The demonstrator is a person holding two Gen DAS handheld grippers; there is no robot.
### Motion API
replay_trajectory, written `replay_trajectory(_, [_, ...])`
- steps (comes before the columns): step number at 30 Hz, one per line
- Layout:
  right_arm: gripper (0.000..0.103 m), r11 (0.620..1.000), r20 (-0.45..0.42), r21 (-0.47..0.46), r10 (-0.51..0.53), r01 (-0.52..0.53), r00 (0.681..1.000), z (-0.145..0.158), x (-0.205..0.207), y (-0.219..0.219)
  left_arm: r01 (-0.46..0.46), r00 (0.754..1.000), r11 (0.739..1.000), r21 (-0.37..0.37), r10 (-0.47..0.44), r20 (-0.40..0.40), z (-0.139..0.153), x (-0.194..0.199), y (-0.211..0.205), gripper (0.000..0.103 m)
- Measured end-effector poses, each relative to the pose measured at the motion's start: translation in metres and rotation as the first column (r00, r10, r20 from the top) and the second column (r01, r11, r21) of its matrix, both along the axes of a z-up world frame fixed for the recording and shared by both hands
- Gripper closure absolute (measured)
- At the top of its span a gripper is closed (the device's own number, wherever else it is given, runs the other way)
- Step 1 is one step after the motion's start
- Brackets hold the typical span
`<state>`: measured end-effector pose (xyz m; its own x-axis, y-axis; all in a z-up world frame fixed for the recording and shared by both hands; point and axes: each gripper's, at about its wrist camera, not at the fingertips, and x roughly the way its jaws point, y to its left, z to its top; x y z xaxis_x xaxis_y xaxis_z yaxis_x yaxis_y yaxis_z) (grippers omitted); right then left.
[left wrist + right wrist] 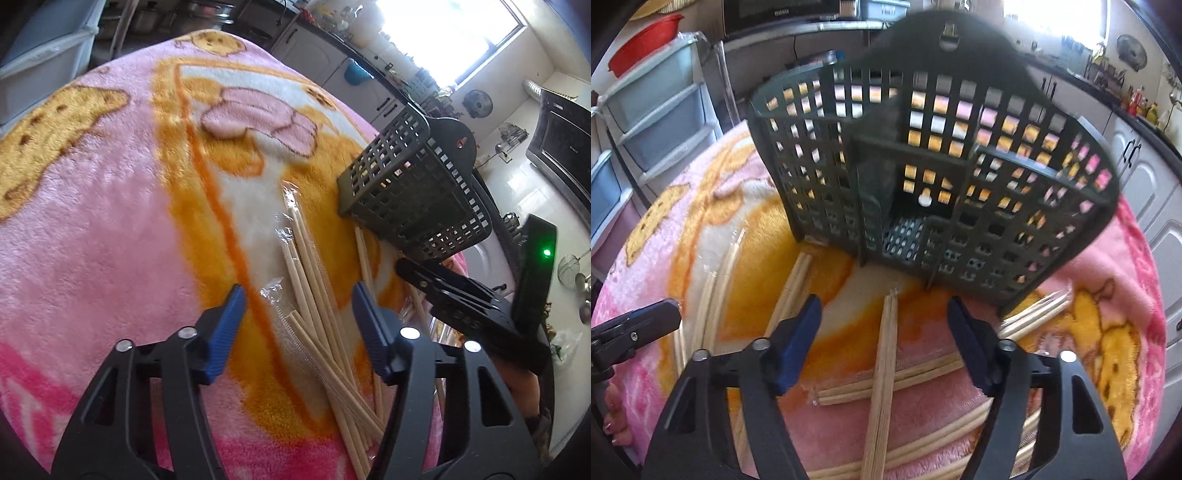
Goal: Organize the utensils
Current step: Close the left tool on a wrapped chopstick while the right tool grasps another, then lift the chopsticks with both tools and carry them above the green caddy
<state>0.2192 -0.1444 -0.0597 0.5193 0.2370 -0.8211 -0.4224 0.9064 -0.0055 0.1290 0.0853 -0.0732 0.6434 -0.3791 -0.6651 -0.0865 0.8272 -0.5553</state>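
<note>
Several pairs of wooden chopsticks in clear wrappers (314,295) lie scattered on a pink and orange blanket (110,221). A dark green perforated utensil basket (417,184) stands beyond them; in the right wrist view the basket (931,177) stands upright with its compartments facing me. My left gripper (297,325) is open and empty, hovering just above the chopstick pile. My right gripper (884,332) is open, with one wrapped chopstick pair (884,369) lying between its fingers on the blanket; it also shows in the left wrist view (461,295) beside the basket.
More chopstick pairs (905,376) lie crosswise under the right gripper, and others (713,295) lie at the left. Plastic drawers (646,122) stand at the far left, kitchen cabinets (1145,177) at the right. The left gripper's tip (635,325) shows at the left edge.
</note>
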Motion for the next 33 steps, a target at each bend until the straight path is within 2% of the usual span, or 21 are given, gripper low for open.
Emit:
replay_trajectory(5, [0.052, 1.000, -0.040, -0.008, -0.005, 0.005, 0.999, -0.010, 0.010, 0.001, 0.011, 1.000, 1.000, -0.004, -0.011, -0.024, -0.006, 0.008, 0.002, 0.082])
replay_trajectory(7, [0.054, 1.000, -0.045, -0.008, -0.004, 0.004, 0.999, -0.012, 0.013, 0.001, 0.014, 1.000, 1.000, -0.001, -0.014, -0.025, -0.008, 0.009, 0.002, 0.086])
replay_trajectory(10, [0.063, 1.000, -0.050, -0.001, 0.002, -0.002, 0.999, -0.012, 0.016, 0.000, 0.010, 1.000, 1.000, -0.003, -0.010, -0.027, -0.010, 0.009, 0.005, 0.095])
replay_trajectory(14, [0.092, 1.000, -0.049, 0.014, 0.019, -0.018, 0.999, -0.009, 0.018, -0.004, 0.018, 1.000, 1.000, -0.013, -0.018, -0.012, -0.008, 0.006, 0.008, 0.101])
replay_trajectory(21, [0.094, 0.996, -0.023, 0.077, 0.042, -0.040, 0.999, 0.009, 0.010, -0.026, 0.035, 0.997, 0.999, -0.004, -0.035, 0.067, 0.016, -0.002, 0.009, 0.101])
replay_trajectory(33, [0.094, 0.960, 0.150, 0.249, 0.093, -0.129, 0.984, 0.087, -0.026, -0.053, 0.078, 0.974, 0.997, 0.023, -0.081, 0.213, 0.077, 0.007, -0.002, 0.102])
